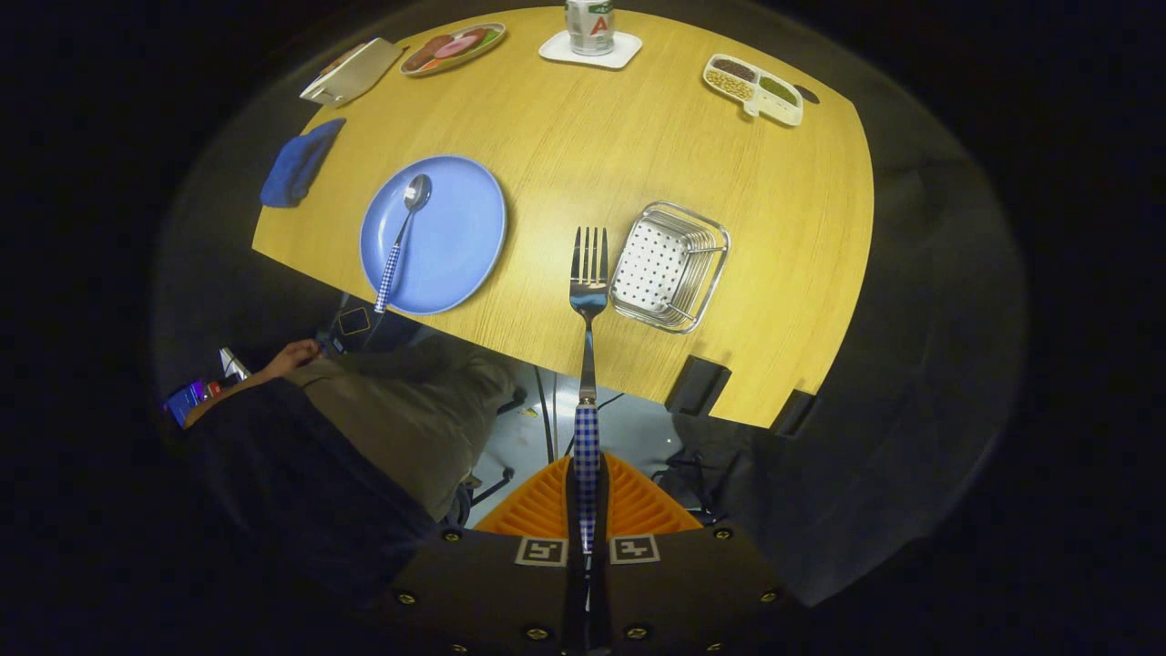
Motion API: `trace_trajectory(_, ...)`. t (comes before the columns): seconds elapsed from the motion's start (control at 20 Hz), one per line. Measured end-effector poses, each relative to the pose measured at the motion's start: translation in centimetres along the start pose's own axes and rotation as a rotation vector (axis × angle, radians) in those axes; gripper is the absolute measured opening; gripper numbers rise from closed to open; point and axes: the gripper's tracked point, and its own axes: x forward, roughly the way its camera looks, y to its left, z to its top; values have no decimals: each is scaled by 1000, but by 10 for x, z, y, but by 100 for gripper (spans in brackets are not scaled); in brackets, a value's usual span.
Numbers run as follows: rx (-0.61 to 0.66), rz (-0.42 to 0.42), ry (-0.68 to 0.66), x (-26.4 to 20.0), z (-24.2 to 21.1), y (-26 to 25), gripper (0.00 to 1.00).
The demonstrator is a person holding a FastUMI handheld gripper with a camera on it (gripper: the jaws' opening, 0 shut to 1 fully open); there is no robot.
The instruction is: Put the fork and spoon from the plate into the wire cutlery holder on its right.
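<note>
My gripper [588, 483] is shut on the fork [588, 301] by its blue checked handle, high above the table. The fork's tines point away from me, and it hangs just left of the wire cutlery holder [671, 266], which stands on the wooden table with a white perforated base. Left of the fork lies the blue plate [455, 246]. On the plate rests the spoon [403, 239], bowl toward the far side, its blue checked handle reaching over the plate's near rim.
On the wooden table [592, 155]: a folded blue cloth [299, 164] left of the plate, a food tray [453, 47], a white box [352, 71], a can on a white coaster [590, 36], a divided snack dish [753, 88]. A person's hand [290, 357] and lap sit at the near left.
</note>
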Motion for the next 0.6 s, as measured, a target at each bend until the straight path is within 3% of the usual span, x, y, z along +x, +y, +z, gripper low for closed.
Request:
trace_trajectory(0.45, 15, -31, 174, 9, 12, -41, 2)
trace_trajectory(0.6, 38, 28, 254, 19, 28, -37, 2)
